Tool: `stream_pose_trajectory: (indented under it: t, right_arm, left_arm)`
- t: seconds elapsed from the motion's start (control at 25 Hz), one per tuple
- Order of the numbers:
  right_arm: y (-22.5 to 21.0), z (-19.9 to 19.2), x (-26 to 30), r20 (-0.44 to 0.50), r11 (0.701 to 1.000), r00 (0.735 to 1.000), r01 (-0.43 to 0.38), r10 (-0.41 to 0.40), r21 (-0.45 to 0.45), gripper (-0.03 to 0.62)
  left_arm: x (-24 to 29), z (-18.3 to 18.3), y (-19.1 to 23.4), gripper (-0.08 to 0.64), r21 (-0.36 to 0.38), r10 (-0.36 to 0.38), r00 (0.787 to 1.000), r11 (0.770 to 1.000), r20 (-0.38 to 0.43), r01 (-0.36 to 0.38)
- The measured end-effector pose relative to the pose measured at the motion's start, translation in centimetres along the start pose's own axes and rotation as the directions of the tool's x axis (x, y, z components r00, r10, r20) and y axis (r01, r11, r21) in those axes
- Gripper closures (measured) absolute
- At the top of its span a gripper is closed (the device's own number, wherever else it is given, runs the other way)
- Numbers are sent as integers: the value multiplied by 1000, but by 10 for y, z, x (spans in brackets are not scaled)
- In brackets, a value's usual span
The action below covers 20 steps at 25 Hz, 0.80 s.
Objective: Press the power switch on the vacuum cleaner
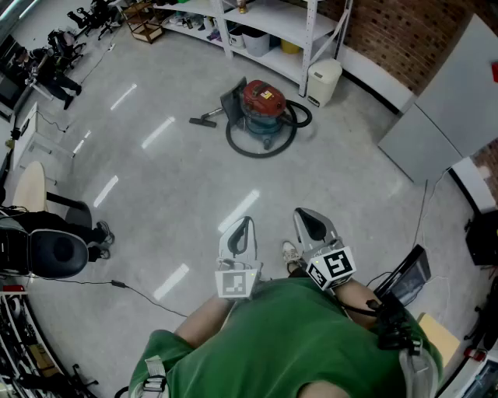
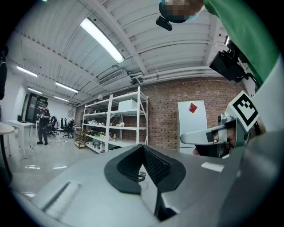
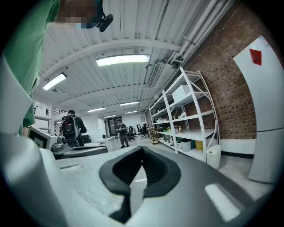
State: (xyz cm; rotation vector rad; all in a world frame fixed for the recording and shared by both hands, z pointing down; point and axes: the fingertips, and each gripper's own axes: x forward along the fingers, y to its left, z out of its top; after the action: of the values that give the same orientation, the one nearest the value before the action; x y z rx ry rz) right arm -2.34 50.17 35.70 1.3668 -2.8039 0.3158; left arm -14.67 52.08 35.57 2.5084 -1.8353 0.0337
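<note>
Red-topped canister vacuum cleaner [image 1: 263, 105] stands on the glossy grey floor [image 1: 171, 186] at its far edge by the white shelving rack [image 1: 268, 19], ringed by its black hose [image 1: 247, 148]. Well apart from it, the left gripper [image 1: 243, 226] and right gripper [image 1: 304, 218] both have their jaws together, holding nothing.

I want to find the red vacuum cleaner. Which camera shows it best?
The head view: the vacuum cleaner sits whole on the floor, hose looped round it. Neither gripper view clearly shows it.
</note>
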Motion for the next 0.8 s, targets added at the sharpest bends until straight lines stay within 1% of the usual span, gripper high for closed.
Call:
stream_pose_trajectory:
  t: [0.12, 0.28, 0.44, 0.8]
  right_arm:
    - [0, 1, -1, 3, 1000, 1000, 0, 0, -1, 589]
    - [0, 2, -3, 7, 1000, 1000, 5, -5, 2, 589]
    - [-1, 4, -6, 16, 1000, 1000, 14, -14, 5, 589]
    - [-8, 6, -20, 15, 998, 998, 56, -56, -2, 589]
  left_arm:
    - [0, 0, 0, 554, 5, 2, 1000, 1000, -4, -2]
    - [-2, 2, -1, 554, -10, 7, 1000, 1000, -6, -7]
    - [-3, 3, -2, 554, 10, 1, 1000, 1000, -3, -1]
    - [-3, 6, -9, 554, 14, -14, 1000, 1000, 4, 14]
